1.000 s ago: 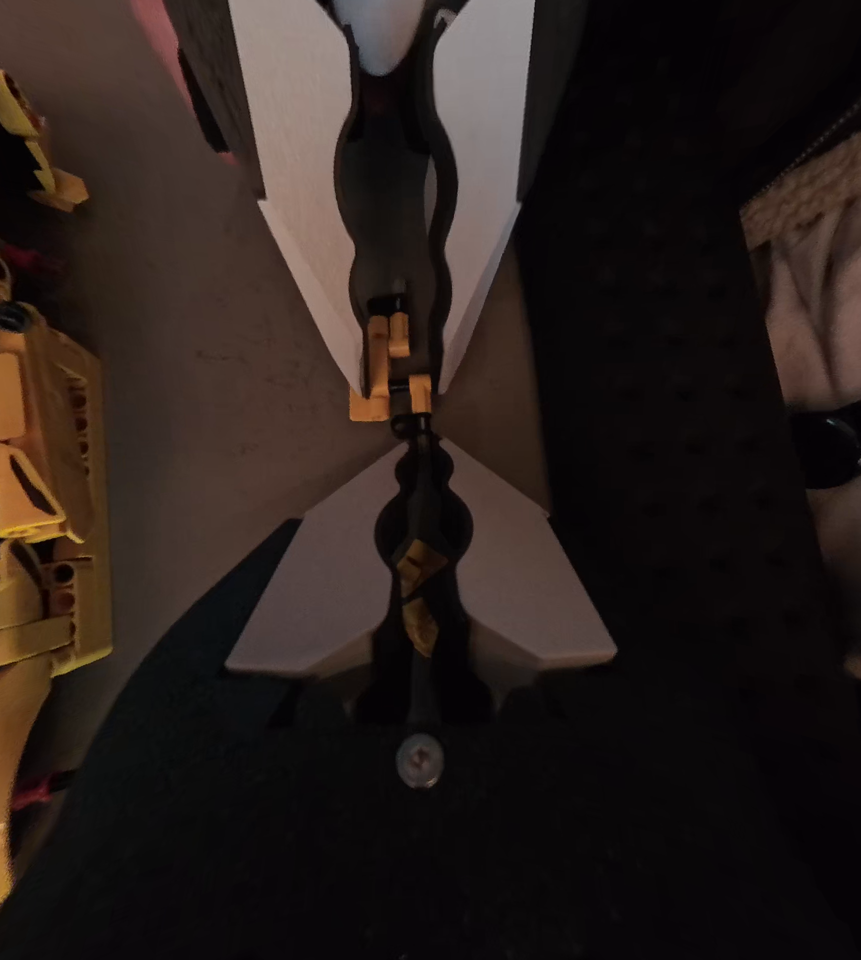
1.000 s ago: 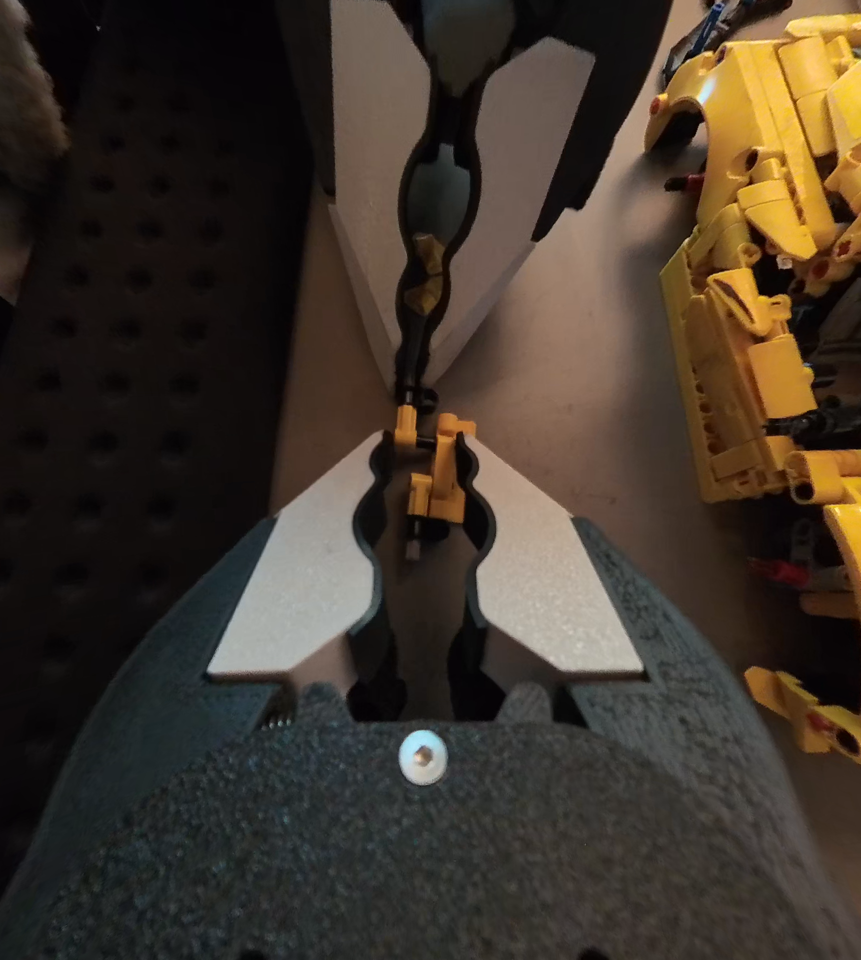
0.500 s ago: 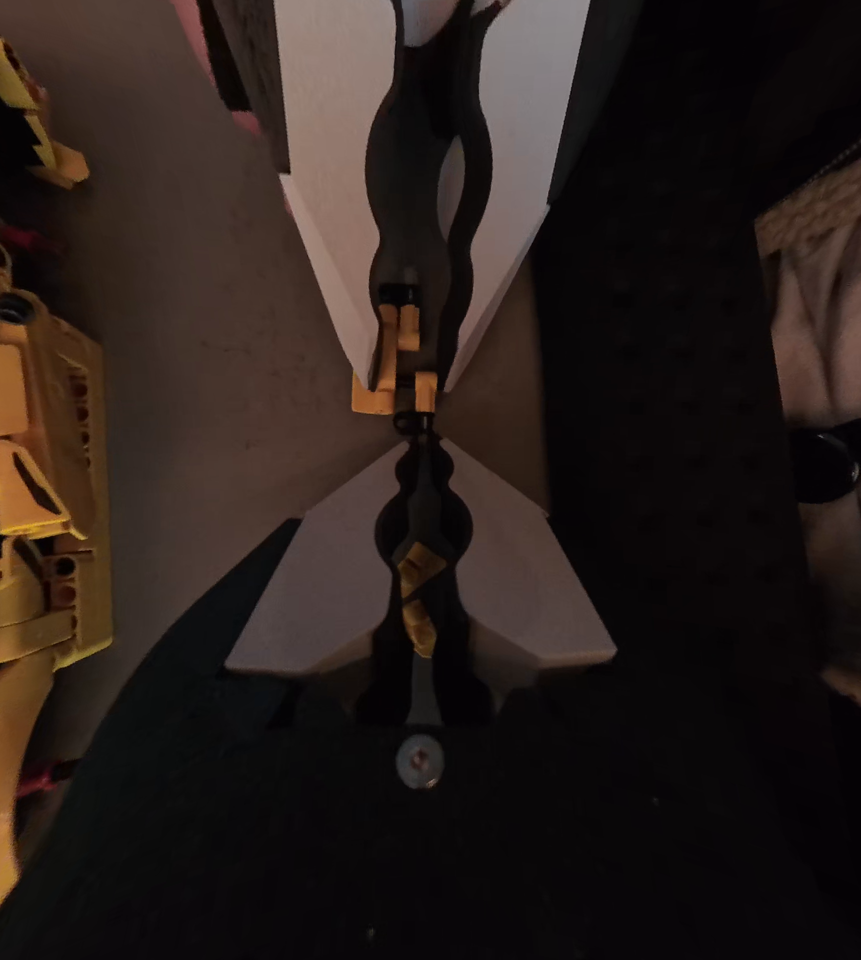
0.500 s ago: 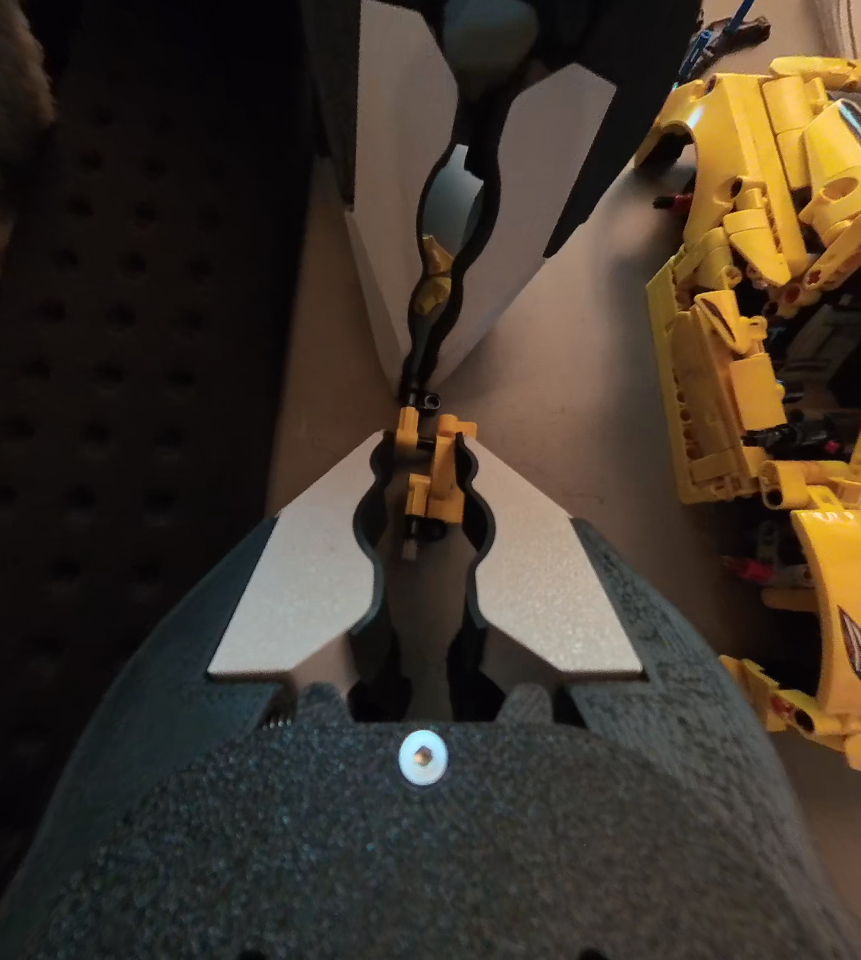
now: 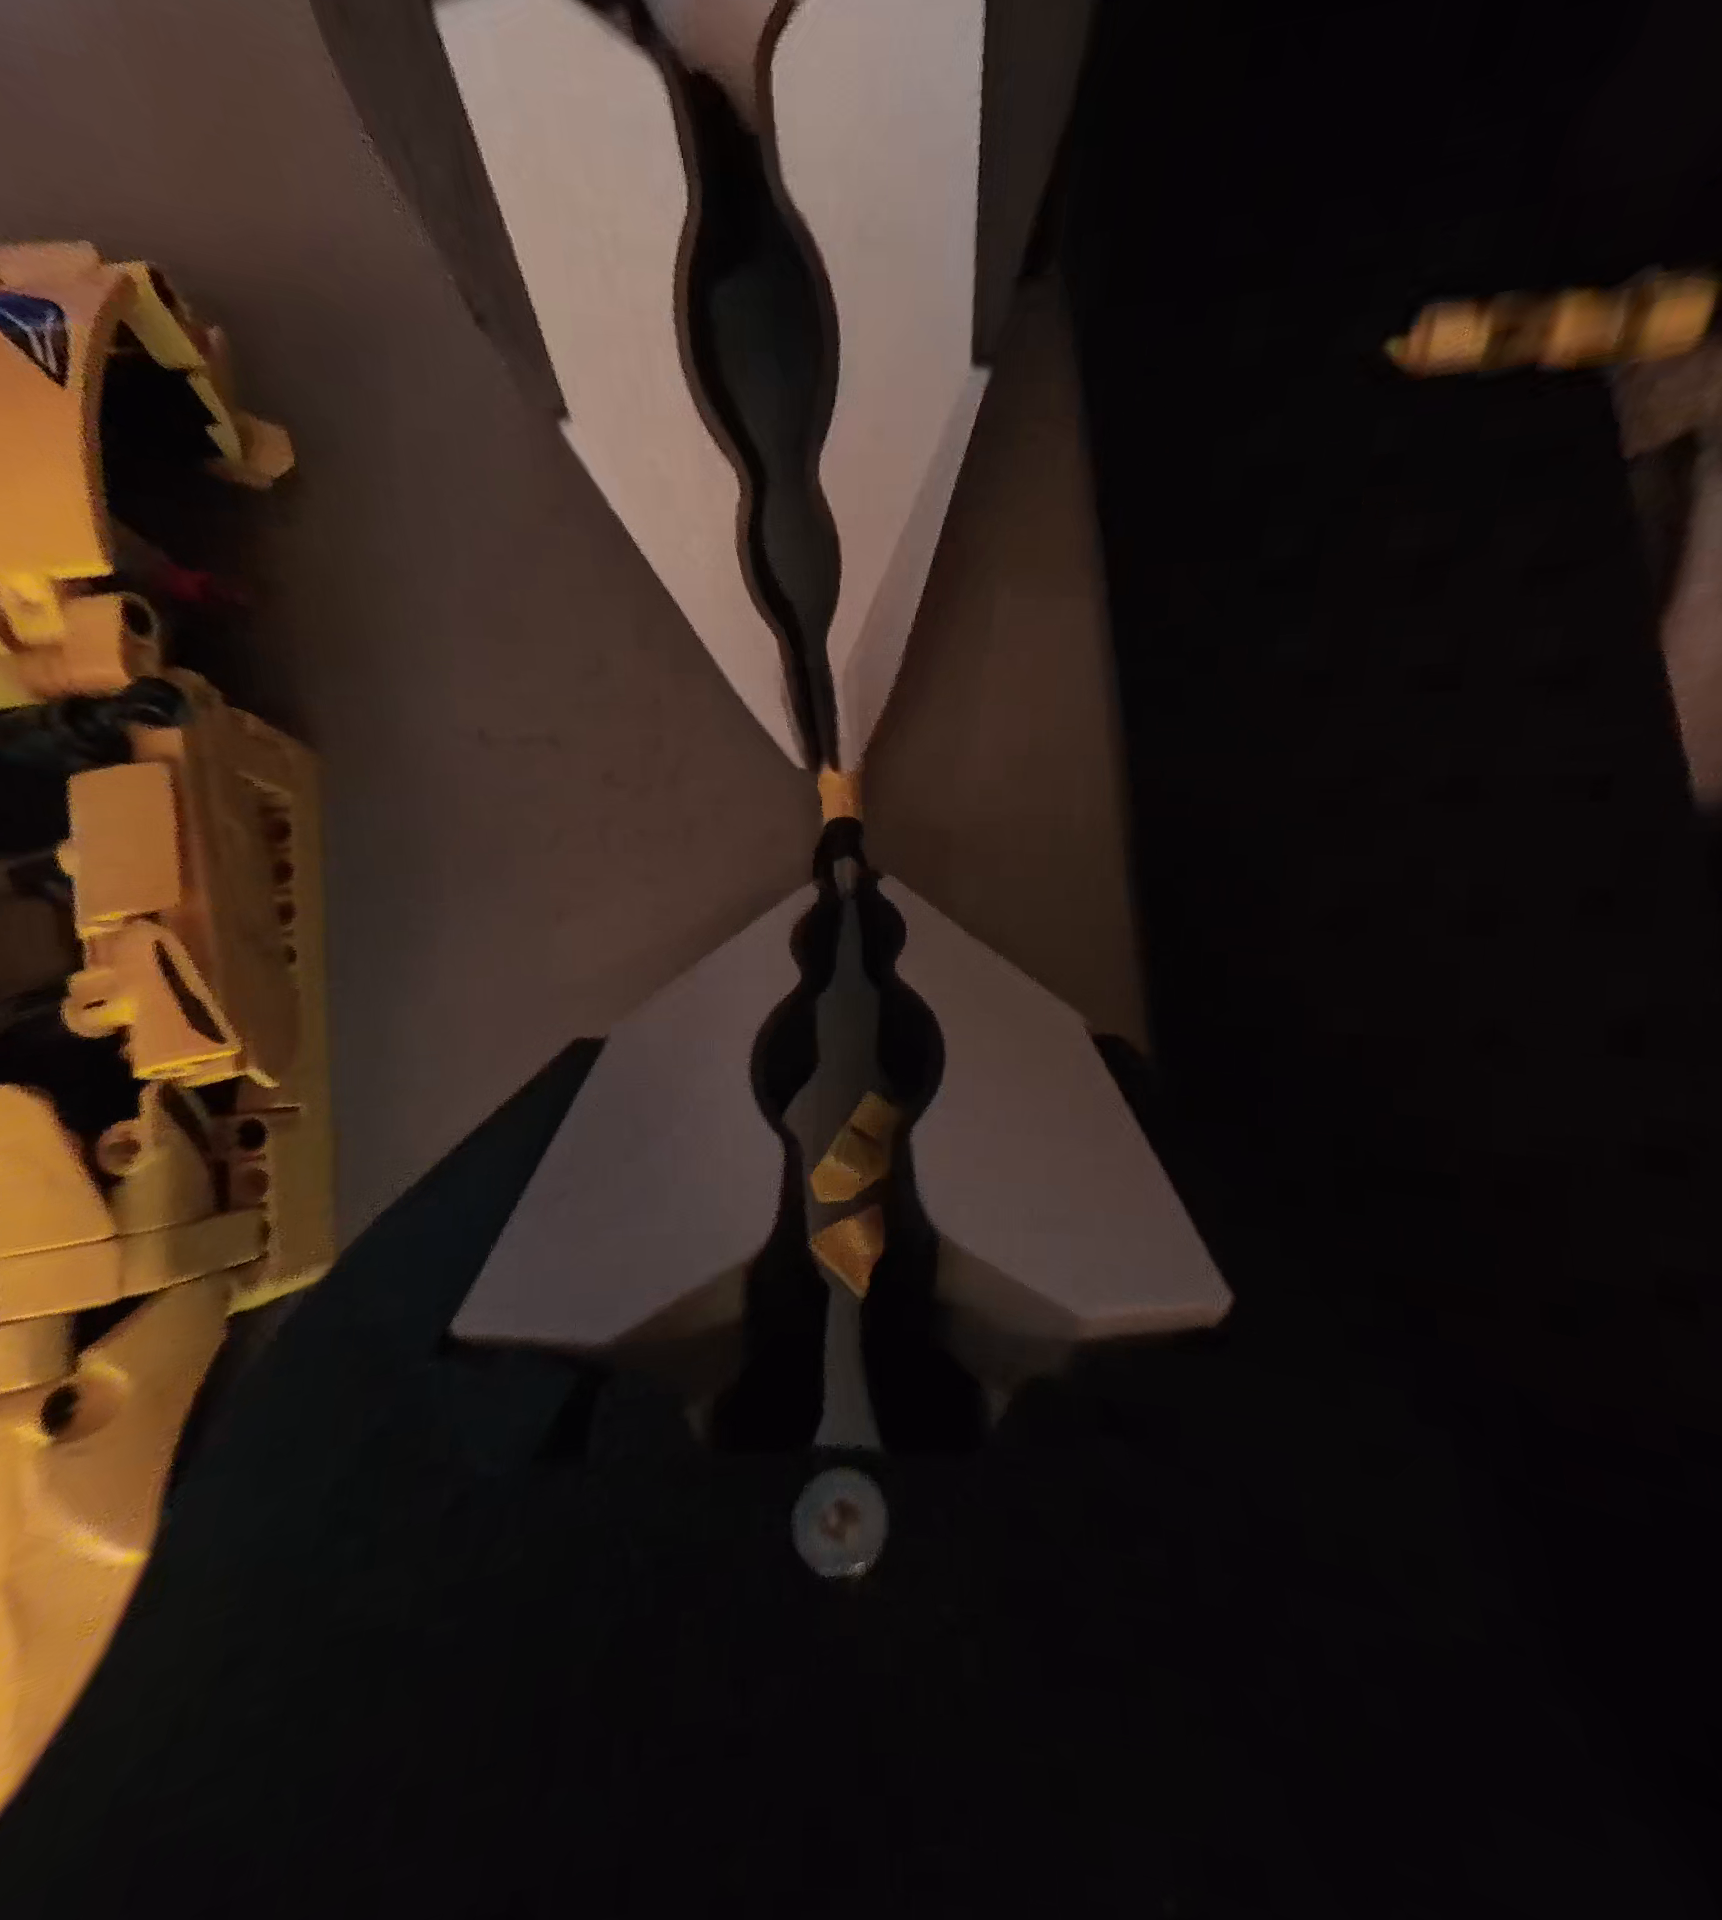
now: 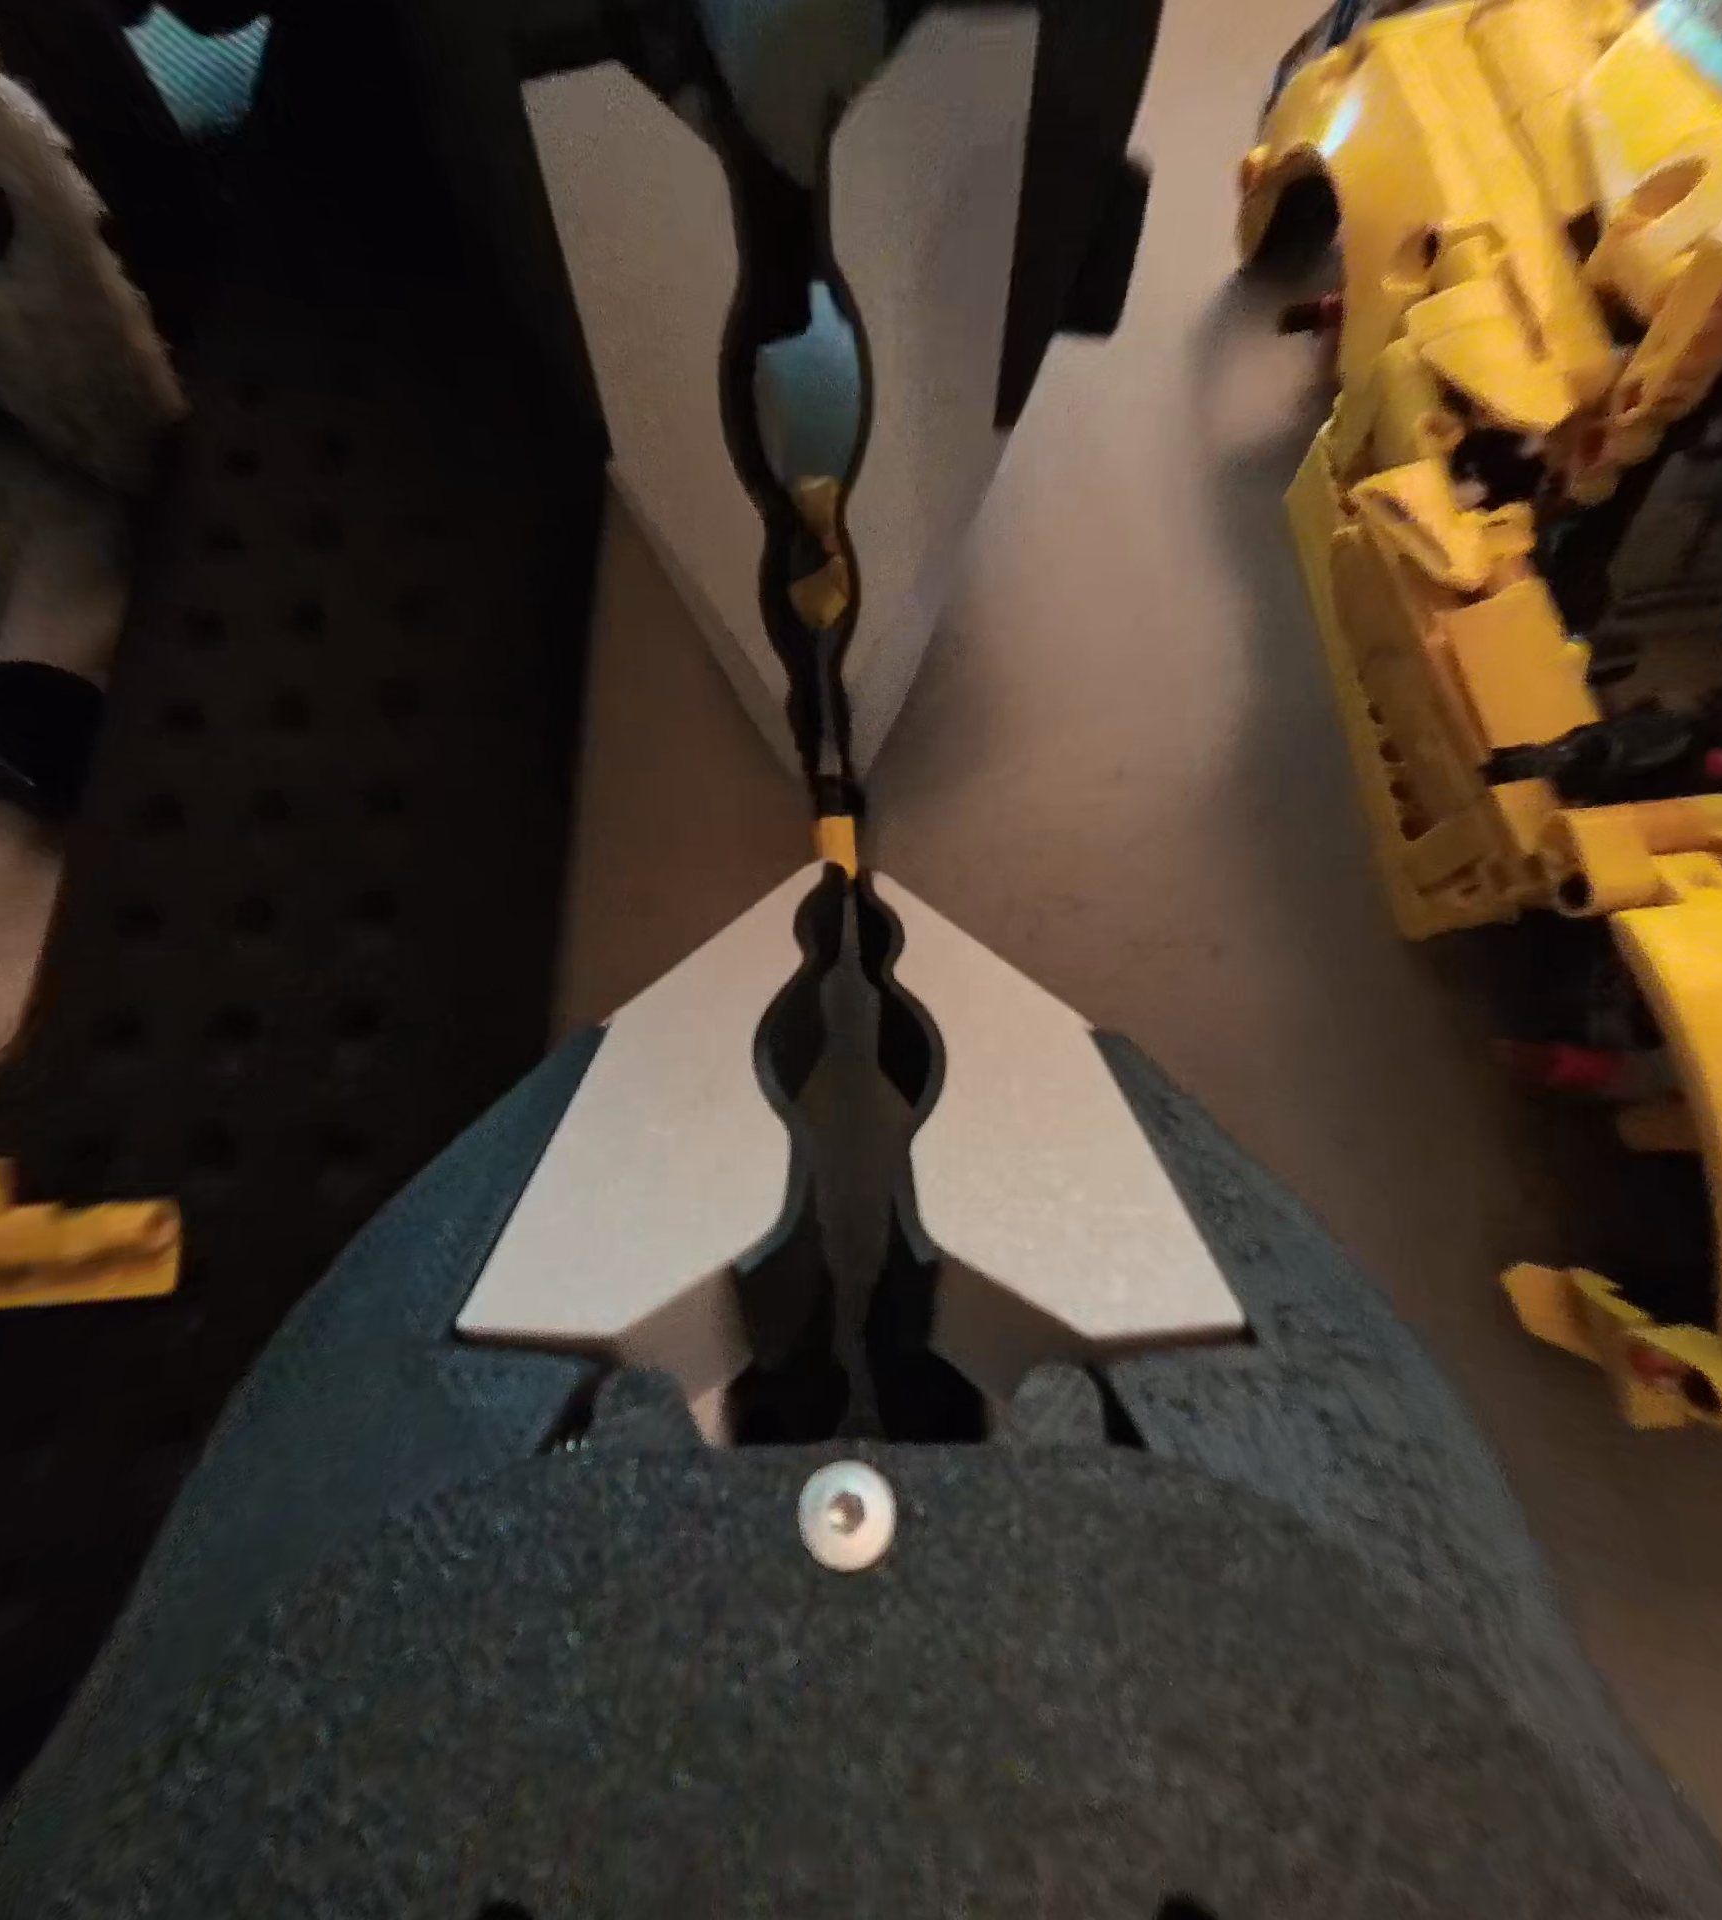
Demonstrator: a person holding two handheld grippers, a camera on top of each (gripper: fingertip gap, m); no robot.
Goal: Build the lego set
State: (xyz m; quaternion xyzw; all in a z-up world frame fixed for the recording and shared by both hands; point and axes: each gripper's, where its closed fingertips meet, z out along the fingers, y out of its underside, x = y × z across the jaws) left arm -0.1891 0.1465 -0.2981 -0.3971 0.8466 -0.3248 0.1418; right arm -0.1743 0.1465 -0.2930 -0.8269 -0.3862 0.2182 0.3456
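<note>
Tip to tip, the left tongs (image 5: 841,868) pinched a black piece (image 5: 841,840) and the right tongs (image 6: 841,871) pinched a yellow piece (image 6: 833,834), beside the yellow car (image 6: 1522,665).

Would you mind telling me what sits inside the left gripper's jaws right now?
Inside the left gripper sits a black rod with yellow bits, its tip touching the yellow piece at the right gripper. The rod's rear end is hidden.

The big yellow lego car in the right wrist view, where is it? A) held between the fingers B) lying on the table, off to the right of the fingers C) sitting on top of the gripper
B: the yellow lego car lies on the table at the right, apart from the right gripper, whose fingers pinch only a tiny yellow piece.
</note>
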